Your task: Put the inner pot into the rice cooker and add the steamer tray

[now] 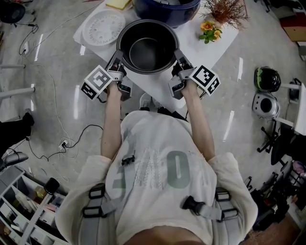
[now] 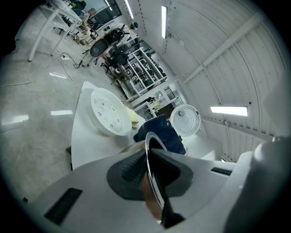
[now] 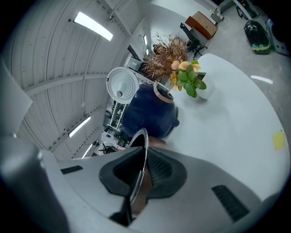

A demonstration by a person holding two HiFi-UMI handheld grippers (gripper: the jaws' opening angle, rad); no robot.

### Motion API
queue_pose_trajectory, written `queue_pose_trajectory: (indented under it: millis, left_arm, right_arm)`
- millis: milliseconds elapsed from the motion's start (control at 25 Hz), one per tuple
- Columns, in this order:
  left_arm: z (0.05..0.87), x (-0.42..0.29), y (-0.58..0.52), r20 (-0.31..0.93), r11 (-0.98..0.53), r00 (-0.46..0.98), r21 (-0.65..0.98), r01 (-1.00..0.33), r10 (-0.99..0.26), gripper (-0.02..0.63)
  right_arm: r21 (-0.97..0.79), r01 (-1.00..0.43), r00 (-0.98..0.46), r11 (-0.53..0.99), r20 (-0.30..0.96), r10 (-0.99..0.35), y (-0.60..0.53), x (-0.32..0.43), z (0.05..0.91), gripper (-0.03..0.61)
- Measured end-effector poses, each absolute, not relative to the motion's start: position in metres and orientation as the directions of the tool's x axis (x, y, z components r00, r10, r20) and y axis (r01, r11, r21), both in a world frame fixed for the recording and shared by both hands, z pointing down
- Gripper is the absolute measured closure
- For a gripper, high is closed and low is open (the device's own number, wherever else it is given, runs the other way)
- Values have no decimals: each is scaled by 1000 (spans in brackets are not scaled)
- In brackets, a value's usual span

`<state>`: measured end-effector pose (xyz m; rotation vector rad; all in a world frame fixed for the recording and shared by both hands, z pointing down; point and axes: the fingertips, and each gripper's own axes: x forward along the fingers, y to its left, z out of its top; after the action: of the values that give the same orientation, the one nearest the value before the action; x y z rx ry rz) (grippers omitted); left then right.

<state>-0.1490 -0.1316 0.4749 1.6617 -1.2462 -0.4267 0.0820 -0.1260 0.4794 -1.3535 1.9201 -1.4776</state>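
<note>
A dark grey round metal inner pot [image 1: 147, 48] is held by its rim over the near corner of a white desk [image 1: 191, 50]. In the head view the left hand-held gripper [image 1: 118, 61] is set on the rim at the pot's 8 o'clock and the right hand-held gripper [image 1: 179, 58] at its 4 o'clock. In the left gripper view, the two dark ribbed pads [image 2: 132, 169] are seen clamped on the thin bright rim of the inner pot, one on each face of the wall. The same is seen in the right gripper view, where the rim is pinched between the ribbed pads [image 3: 157, 169]. Whether the pot's base rests on the desk or is held clear of it cannot be told.

A navy-blue rice cooker [image 1: 167, 9] stands on the desk at 12 o'clock from the inner pot, apart from it, with its round white perforated lid [image 2: 185, 120] raised. A white round perforated steamer tray [image 1: 103, 27] lies flat on the desk at 10 o'clock from the pot. At 2 o'clock a small plant with orange flowers and green leaves [image 1: 210, 31] stands beside a spray of dried brown twigs [image 1: 224, 10]. The inner pot is seen to be empty.
</note>
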Motion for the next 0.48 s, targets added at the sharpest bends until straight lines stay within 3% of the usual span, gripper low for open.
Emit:
queue_pose_trajectory:
  millis: [480]
  left_arm:
    - [458, -151, -135, 245, -37, 413, 823, -566, -877, 571]
  right_arm:
    - [-862, -507, -473, 24, 254, -844, -123, 78, 467, 546]
